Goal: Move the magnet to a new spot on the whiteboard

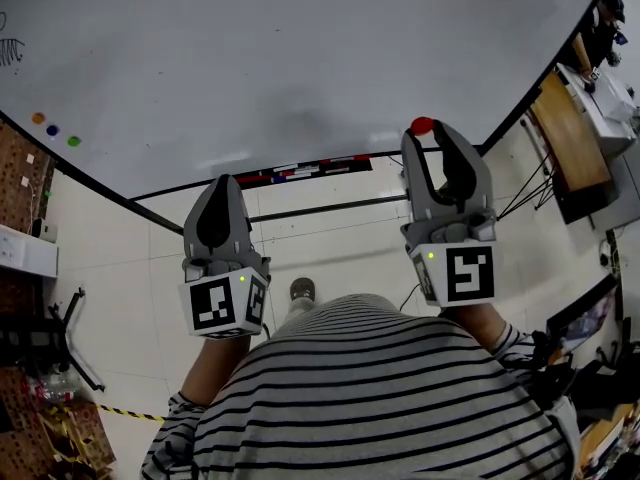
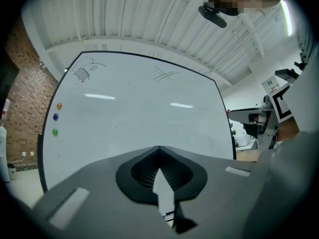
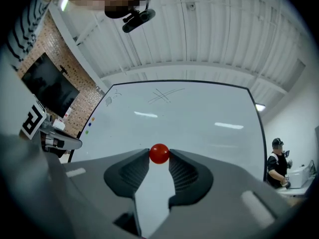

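Red round magnet (image 3: 159, 153) sits pinched between the tips of the right gripper (image 3: 159, 159), whose dark ribbed jaws press on it from both sides. In the head view, the magnet (image 1: 422, 125) shows at the front of that gripper (image 1: 432, 136), against the lower right part of the large white whiteboard (image 1: 300, 58), near its dark bottom edge. Whether the magnet touches the board surface cannot be told.

The left gripper (image 1: 222, 186) is held lower and to the left, off the board's edge, over the pale tiled floor (image 1: 120, 258). In its own view the left gripper (image 2: 159, 151) has its jaws pressed together at the tips with nothing between them.

Three small round magnets, orange (image 1: 38, 118), blue (image 1: 52, 129) and green (image 1: 73, 141), sit in a short row near the board's left edge, well apart from the red one. Faint marker scribbles (image 2: 84, 72) mark the board's far corner. A narrow tray of markers (image 1: 300, 171) runs below the board's bottom edge. The person's black-and-white striped shirt (image 1: 380, 398) fills the bottom of the head view.
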`<state>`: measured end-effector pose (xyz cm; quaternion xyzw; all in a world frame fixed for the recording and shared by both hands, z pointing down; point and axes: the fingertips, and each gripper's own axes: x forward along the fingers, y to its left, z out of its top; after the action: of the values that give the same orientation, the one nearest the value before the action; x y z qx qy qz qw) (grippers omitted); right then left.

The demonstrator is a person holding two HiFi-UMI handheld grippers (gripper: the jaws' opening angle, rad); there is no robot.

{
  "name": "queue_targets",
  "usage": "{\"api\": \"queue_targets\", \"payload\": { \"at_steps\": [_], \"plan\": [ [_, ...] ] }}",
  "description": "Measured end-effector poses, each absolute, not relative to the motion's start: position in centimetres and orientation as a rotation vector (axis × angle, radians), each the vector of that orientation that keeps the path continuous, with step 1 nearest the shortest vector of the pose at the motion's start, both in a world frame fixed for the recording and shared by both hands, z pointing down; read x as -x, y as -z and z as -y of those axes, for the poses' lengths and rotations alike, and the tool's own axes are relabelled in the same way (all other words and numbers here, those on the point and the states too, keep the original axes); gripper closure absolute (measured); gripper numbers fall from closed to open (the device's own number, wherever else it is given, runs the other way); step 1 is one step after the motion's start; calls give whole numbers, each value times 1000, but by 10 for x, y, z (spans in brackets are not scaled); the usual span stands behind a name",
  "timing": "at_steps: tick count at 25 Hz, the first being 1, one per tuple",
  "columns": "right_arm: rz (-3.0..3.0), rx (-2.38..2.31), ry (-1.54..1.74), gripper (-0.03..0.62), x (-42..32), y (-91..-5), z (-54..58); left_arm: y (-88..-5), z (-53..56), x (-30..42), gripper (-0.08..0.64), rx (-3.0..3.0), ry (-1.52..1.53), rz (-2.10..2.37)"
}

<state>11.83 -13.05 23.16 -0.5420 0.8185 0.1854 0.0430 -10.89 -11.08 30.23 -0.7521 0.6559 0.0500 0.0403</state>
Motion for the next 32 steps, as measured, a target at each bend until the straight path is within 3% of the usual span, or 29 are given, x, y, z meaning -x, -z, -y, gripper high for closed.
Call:
{"api": "queue_targets", "payload": {
  "at_steps": [15, 32],
  "plan": [
    [-2514, 1671, -572, 469, -130, -236, 137, -309, 108, 115, 545, 2199, -91, -2098],
    [-2318, 1829, -844, 468, -86, -159, 276, -280, 181, 215, 545, 2180, -170, -2099]
  ]
}}
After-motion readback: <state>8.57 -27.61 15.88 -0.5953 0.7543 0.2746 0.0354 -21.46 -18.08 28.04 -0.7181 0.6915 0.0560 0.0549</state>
